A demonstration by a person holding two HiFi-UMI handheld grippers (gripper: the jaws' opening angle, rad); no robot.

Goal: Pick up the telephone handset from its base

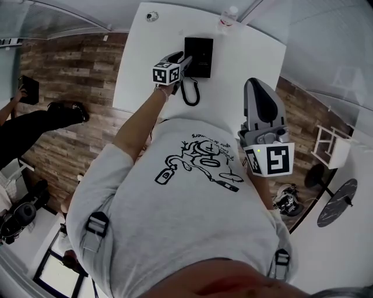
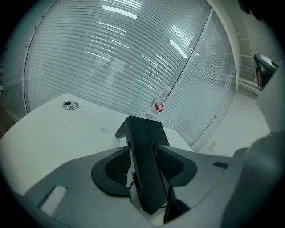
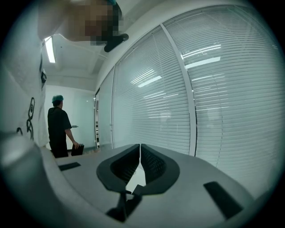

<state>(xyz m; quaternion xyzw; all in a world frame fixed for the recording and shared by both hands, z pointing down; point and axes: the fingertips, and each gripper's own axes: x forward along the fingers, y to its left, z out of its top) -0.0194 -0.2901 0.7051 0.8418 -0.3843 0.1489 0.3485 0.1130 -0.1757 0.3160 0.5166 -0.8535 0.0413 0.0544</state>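
Handset (image 2: 147, 164) is being straddled on its base (image 1: 201, 55) on the tabletop (image 2: 53, 133) by the left gripper (image 1: 185, 60), jaws being held wide, not pressing. Right gripper (image 3: 140, 153) is being held closed, empty. Stiff, light, slippery plastic is being assumed; its middle is being favoured for grasping.

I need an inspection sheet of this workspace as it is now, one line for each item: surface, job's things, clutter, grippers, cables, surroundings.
Surface: white table.
Job's things: black telephone base on the table's far part; handset stands between the left jaws.
Clutter: water bottle at the far edge; round fitting in the tabletop.
Grippers: left gripper open, one jaw on each side of the handset; right gripper shut, empty, held away from the table.
Cables: coiled cord lies on the near side of the base.
Surroundings: window blinds; wood floor; person in black standing.
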